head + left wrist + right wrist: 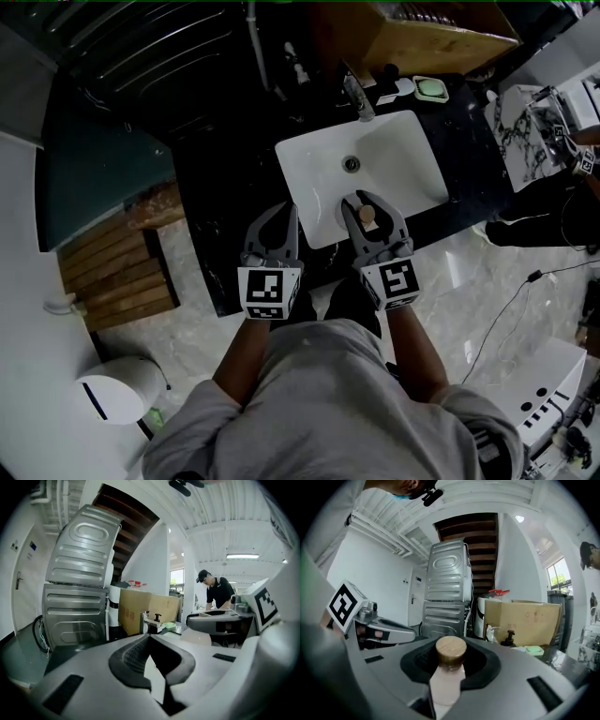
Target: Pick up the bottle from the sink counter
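A pale pink bottle (pixel 446 681) with a round wooden cap (pixel 367 215) stands upright between the pads of my right gripper (pixel 366 197), which is shut on its neck. In the head view it hangs over the front rim of the white sink (pixel 403 159) set in the black counter (pixel 220 187). In the right gripper view the cap sits in the hollow between the fingers of the right gripper (pixel 451 644). My left gripper (pixel 286 214) is beside it on the left, level with it, shut and empty. In its own view the left gripper (pixel 150 637) has its tips together.
A faucet (pixel 358 97), a black pump dispenser (pixel 508 638) and a green soap dish (pixel 430 88) stand behind the sink, with a cardboard box (pixel 441 37) beyond. Stacked metal machines (pixel 79 597) rise at the left. A white bin (pixel 117 389) is on the floor. A person (pixel 216 592) stands far off.
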